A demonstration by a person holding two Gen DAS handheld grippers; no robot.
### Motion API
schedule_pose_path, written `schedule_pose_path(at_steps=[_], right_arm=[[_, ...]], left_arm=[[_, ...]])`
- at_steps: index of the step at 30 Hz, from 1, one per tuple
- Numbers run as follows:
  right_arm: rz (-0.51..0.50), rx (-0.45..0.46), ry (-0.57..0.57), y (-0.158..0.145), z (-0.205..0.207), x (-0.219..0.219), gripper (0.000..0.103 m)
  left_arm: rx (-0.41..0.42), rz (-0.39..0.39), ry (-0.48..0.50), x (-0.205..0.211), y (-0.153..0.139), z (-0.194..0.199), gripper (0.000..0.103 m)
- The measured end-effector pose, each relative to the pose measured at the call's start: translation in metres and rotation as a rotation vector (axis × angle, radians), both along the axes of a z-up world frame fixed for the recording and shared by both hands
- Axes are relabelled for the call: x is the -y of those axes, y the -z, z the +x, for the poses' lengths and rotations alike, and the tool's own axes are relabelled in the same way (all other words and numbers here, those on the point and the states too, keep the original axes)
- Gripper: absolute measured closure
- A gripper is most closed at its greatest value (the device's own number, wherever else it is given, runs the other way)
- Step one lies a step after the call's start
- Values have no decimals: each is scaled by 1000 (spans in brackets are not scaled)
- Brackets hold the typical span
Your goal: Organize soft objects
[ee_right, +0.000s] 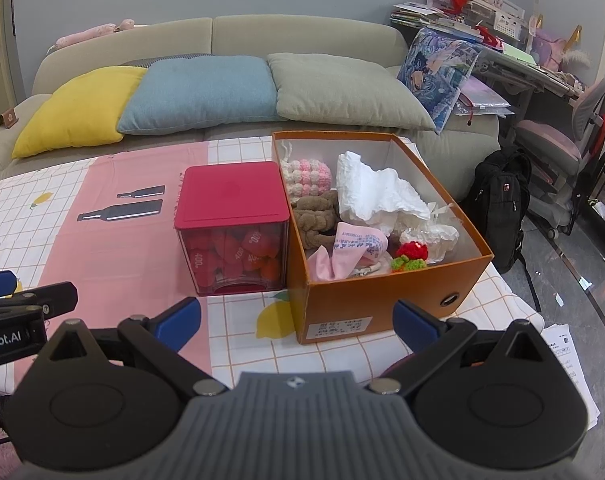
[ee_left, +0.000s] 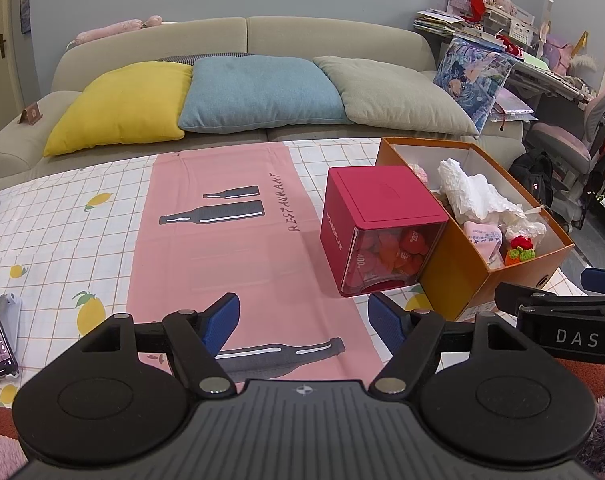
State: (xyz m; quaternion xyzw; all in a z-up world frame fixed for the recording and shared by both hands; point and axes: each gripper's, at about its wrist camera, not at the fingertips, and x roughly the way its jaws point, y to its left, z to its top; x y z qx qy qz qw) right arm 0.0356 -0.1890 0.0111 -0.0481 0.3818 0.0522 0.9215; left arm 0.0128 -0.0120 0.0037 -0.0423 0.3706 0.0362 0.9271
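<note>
Ahead of my left gripper (ee_left: 302, 322), pads spread wide and gripping nothing, pink cloth (ee_left: 238, 248) runs bare between my tips. Up to my right sits the red box (ee_left: 376, 224), lid on, red soft pieces showing through its clear front. Touching it on its far side is the orange box (ee_left: 454, 280), with white crumpled tissue (ee_left: 474, 196) heaped inside and a red-and-green crochet piece (ee_left: 520, 250) near its front wall.

Over to my right gripper (ee_right: 296, 320), jaws also wide, holding nothing. Dead ahead is the orange box, and I can see right in: pink-and-white crochet ball (ee_right: 306, 176) at the back, brown knit (ee_right: 316, 216), a pink printed bag (ee_right: 352, 250), tissue, the little crochet piece. No soft thing lies loose on the cloth that I can see. So either the sorting is finished, or this box is the pile waiting to be sorted; I can't tell which, so I'm calling no move
</note>
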Motion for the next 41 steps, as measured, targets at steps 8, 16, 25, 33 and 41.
schedule_pose_path(at_steps=[8,16,25,33,41], right_arm=[[-3,3,-5,0,0,1,3],[-4,4,-8,0,1,1,3],[-5,3,-9,0,1,1,3],[-5,3,-8,0,1,0,3],[-6,1,-15,1,1,1,3]], left_arm=[[1,0,-2,0,0,0,17],[2,-1,-8,1,-2,0,17],[3,-1,-7,0,-1,0,18],[6,-2,-12,-1,-3,0,19],[12,-4,-17,-2,-3,-1,19]])
